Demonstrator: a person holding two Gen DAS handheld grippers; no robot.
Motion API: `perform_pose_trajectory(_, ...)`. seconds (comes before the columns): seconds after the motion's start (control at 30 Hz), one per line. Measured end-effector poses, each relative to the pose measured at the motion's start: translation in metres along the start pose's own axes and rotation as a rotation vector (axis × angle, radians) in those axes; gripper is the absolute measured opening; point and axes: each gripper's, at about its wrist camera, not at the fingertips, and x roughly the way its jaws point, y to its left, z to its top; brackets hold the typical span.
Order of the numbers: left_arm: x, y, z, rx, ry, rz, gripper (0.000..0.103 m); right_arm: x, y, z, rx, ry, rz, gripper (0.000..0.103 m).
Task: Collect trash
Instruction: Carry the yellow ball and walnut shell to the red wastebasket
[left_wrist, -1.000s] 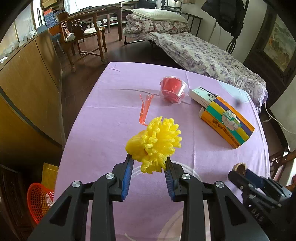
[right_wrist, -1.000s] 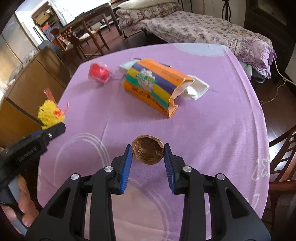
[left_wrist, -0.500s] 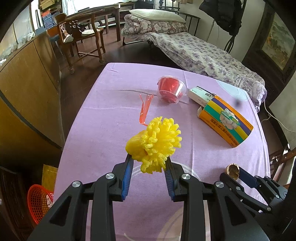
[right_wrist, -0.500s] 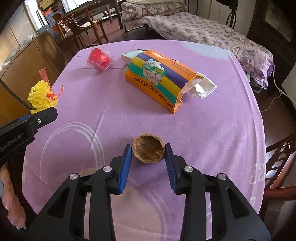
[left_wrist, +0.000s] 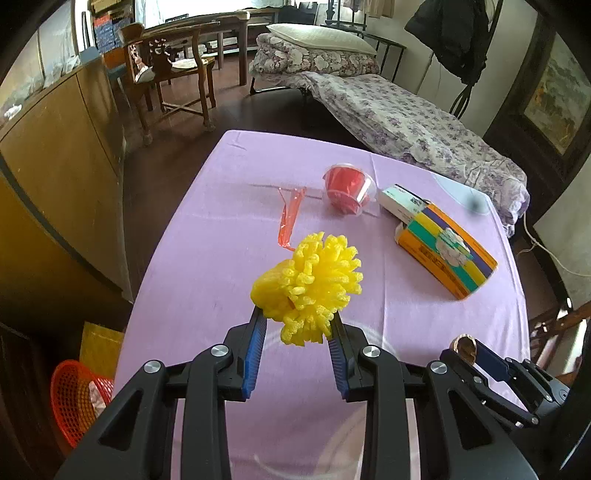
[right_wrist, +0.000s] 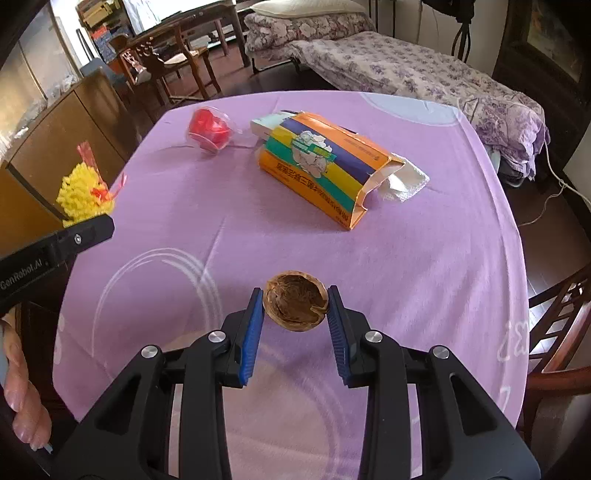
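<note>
- Your left gripper (left_wrist: 297, 325) is clamped on a yellow foam net (left_wrist: 308, 286), which sits between the blue pads and bulges out above the fingertips, clear of the table.
- Your right gripper (right_wrist: 295, 308) grips half a walnut shell (right_wrist: 295, 301) by its two sides, the hollow facing the camera; its jaws have just closed a little further on the shell.
- In the left wrist view, the right gripper shows low and to the right of your left one, the shell at its tip.
- In the right wrist view, the left gripper shows far to the left with the foam net, and part of your hand (right_wrist: 20, 402) sits below it at the frame edge.
- Under both grippers lies the purple tablecloth (right_wrist: 424, 258).
- Just ahead of the left gripper, beyond the foam net, a strip of red wrapper (left_wrist: 290, 218) lies flat on the cloth.
- Ahead and right of it, an orange striped carton (left_wrist: 445, 254) lies on its side; from the right gripper it is straight ahead, open end toward the right, with white tissue (right_wrist: 402, 181) spilling out.
- Behind the carton's far end rests a small white box (left_wrist: 400, 201).
- Left of that box, a clear cup with red inside (left_wrist: 349, 188) lies tipped over.
- Down to the left of the left gripper, off the table, an orange basket (left_wrist: 79, 400) stands on the floor.
</note>
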Motion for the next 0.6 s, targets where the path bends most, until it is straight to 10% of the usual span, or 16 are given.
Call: perform_pose_trajectory(0.6,-0.091,0.090,-0.059,-0.110,-0.080,0.015,0.032,-0.059,0.056,-0.042,-0.077,-0.023,0.231,0.035)
